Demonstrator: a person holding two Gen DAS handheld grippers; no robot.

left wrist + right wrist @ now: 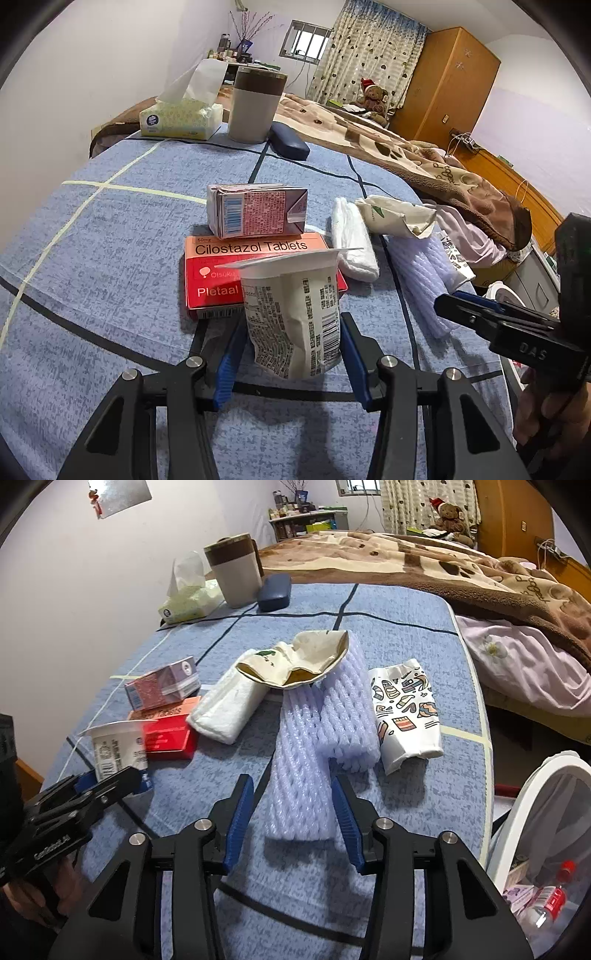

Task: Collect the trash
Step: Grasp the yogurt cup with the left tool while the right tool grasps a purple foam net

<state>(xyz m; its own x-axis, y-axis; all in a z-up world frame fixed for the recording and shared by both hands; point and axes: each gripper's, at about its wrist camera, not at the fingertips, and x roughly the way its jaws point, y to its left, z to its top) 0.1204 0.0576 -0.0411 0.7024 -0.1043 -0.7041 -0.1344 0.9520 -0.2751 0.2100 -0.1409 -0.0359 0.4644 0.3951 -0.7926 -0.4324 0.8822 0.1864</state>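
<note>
L tongs (291, 354) straddle the yogurt cup (295, 314) on the bed (110, 258), pads not yet clenched; R tongs (293, 819) gape round a foam sleeve (299, 775), prob. bound for the bin (532, 812).

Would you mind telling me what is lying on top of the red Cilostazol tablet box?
A small pink drink carton lies on its side across the far end of the red tablet box. A white yogurt cup stands in front, hiding the box's near right corner.
</note>
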